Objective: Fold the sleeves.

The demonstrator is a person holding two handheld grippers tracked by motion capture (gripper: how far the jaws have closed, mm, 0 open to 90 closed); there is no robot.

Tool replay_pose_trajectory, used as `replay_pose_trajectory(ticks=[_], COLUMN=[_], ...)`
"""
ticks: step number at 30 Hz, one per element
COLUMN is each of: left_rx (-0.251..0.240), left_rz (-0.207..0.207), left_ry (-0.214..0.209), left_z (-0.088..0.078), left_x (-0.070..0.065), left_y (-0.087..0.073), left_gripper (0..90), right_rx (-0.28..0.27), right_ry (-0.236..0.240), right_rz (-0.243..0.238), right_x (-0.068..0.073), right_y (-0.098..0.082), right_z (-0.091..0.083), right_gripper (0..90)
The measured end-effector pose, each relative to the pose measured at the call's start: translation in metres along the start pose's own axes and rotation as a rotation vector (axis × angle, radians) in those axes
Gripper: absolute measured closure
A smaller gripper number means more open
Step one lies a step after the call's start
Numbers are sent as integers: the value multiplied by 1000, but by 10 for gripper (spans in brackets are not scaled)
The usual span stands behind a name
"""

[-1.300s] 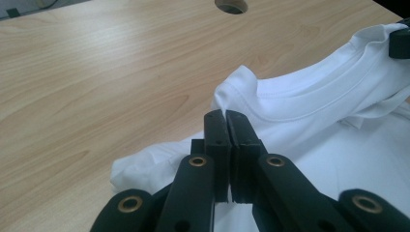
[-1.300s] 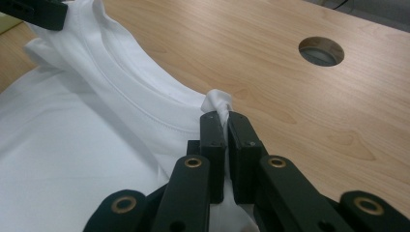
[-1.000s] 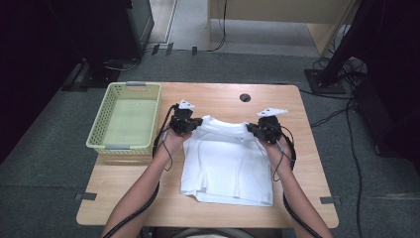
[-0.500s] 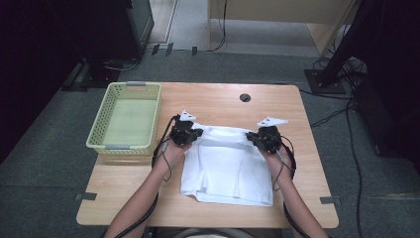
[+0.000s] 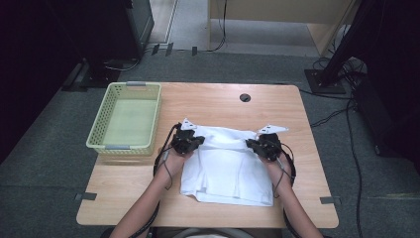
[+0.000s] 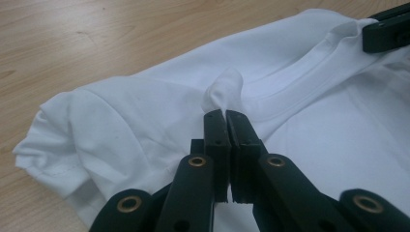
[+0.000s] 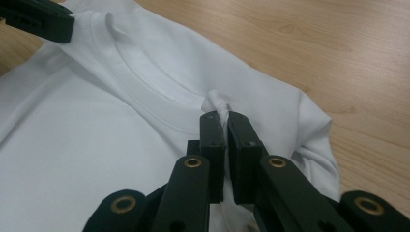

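Note:
A folded white T-shirt [image 5: 225, 166] lies on the wooden table [image 5: 218, 104], collar end away from the person. My left gripper [image 5: 195, 141] is shut on a pinch of shirt fabric at its left shoulder; the left gripper view shows the cloth bunched between the jaws [image 6: 226, 115] beside the ribbed collar [image 6: 295, 72]. My right gripper [image 5: 252, 144] is shut on the right shoulder in the same way, and the right gripper view has white cloth pinched at its jaw tips [image 7: 225, 116] near the collar [image 7: 145, 92]. Both grippers face each other across the collar.
A pale green plastic basket [image 5: 126, 119] stands on the table's left side, with nothing inside. A round cable hole [image 5: 245, 97] sits near the far edge. Bare wood lies beyond the shirt and to its right. Cables run over the carpet at the right.
Both grippers have drawn the shirt's shoulder end toward the person and down to the table. The top part of the shirt now lies folded over, so the shirt looks shorter.

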State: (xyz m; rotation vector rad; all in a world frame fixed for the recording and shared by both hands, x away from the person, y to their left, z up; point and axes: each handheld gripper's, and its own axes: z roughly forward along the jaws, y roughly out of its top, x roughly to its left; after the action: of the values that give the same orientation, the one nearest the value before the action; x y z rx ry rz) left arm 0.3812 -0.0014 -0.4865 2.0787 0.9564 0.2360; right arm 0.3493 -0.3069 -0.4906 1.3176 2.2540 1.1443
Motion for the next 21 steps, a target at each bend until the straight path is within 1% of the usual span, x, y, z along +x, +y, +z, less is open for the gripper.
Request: replay_pose_trajectory(ticks=[1, 3, 6, 9, 12, 13, 18, 19, 21], left_rx=[3, 1, -1, 8, 14, 16, 32, 35, 41], left_rz=[11, 18, 15, 17, 8, -2, -7, -5, -16], left_ry=[4, 7, 5, 4, 1, -3, -2, 3, 4], left_z=[-1, -4, -8, -10, -11, -11, -9, -8, -6], left_x=[-2, -5, -8, -11, -11, -11, -12, -12, -11], left_y=[-1, -2, -5, -10, -14, -16, -22, -23, -25], left_gripper=[898, 898, 898, 897, 897, 897, 897, 896, 896], right_rx=[1, 3, 0, 2, 0, 0, 12, 14, 28], right_ry=[1, 3, 9, 3, 14, 16, 24, 23, 7], right_rz=[5, 3, 11, 4, 19, 23, 26, 24, 20], right_x=[0, 1, 4, 5, 5, 6, 10, 10, 10], right_y=[-1, -3, -6, -9, -11, -13, -19, -21, -25], right_z=[0, -1, -5, -9, -12, -13, -15, -14, -13], right_gripper=[872, 872, 871, 870, 870, 870, 868, 868, 868])
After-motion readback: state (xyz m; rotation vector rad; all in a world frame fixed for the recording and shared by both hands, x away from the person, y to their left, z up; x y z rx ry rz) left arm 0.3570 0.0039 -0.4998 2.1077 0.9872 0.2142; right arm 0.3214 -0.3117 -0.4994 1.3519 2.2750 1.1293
